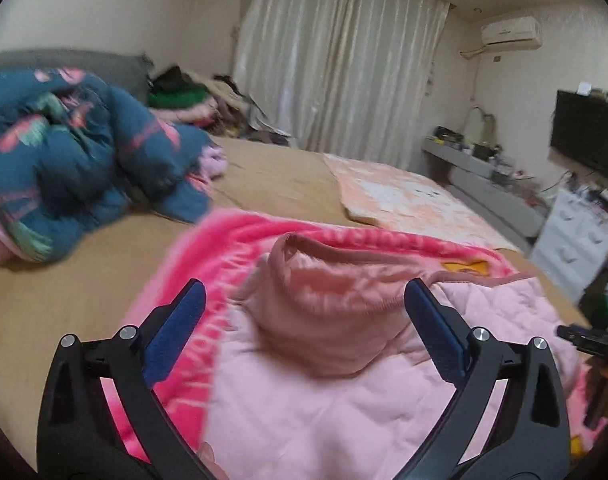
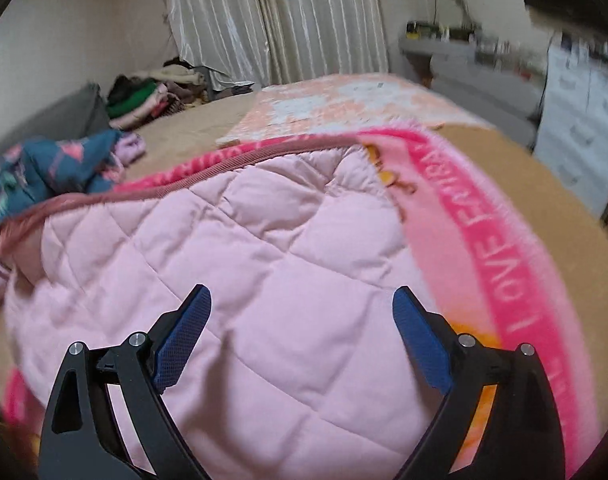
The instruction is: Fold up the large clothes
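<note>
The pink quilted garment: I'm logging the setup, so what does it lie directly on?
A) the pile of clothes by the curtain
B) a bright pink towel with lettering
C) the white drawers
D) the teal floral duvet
B: the pink quilted garment is spread over the bright pink towel, whose lettered border shows around its edges.

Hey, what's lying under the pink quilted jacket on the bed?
The pink quilted jacket lies on a bright pink blanket with white lettering, spread on the tan bed sheet. Only the blanket's border and an orange patch show; its middle is covered.
</note>
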{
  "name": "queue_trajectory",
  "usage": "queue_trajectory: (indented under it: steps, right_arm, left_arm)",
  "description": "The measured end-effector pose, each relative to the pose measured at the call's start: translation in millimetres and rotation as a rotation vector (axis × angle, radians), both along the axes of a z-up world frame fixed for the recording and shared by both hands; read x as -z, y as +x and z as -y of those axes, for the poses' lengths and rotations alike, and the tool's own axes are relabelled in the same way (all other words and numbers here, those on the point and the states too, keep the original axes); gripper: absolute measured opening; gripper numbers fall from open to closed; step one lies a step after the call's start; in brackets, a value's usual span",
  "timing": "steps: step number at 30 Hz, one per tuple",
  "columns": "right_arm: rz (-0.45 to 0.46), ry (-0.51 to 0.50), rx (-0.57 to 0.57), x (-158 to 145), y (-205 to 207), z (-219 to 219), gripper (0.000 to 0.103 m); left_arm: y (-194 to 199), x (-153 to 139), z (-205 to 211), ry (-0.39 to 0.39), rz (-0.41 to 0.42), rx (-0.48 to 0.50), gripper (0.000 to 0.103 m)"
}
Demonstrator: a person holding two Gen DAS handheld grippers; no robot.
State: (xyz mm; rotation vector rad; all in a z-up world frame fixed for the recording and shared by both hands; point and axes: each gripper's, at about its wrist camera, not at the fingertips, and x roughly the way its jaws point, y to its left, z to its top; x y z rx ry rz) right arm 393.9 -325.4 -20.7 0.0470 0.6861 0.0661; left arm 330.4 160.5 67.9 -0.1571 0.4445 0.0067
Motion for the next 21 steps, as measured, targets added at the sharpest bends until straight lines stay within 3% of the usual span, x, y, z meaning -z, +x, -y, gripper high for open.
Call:
queue_trajectory:
  steps: [4,8,9,10,11,14,17,21]
  right_arm:
    - [-0.004,-0.113,0.043,13,-3,9,0.098]
    - [-0.046,-0.002,0.042,29,2,32,0.098]
    - [-0.057,0.028,0.037,31,4,36,0.086]
    - [-0.073,0.058,0.022,34,7,36,0.057]
    - [-0.093,0.067,0.035,38,12,38,0.049]
    - [-0.119,0.078,0.081,44,26,37,0.042]
    - [-0.144,0.046,0.113,47,43,30,0.04]
    - [-0.182,0.057,0.153,58,58,34,0.04]
  left_arm:
    - [7,42,-8,0.042,-0.182,-0.047,0.094]
    - [14,98,-14,0.01,-0.373,-0.025,0.094]
    - [18,107,-12,0.02,-0.39,-0.028,0.093]
    - [19,109,-11,0.014,-0.382,-0.03,0.083]
    - [22,110,-10,-0.001,-0.372,-0.024,0.058]
    - [33,106,-1,0.044,-0.351,-0.065,0.037]
    - [51,108,6,0.103,-0.347,-0.102,0.036]
    - [78,122,2,0.098,-0.38,-0.127,0.036]
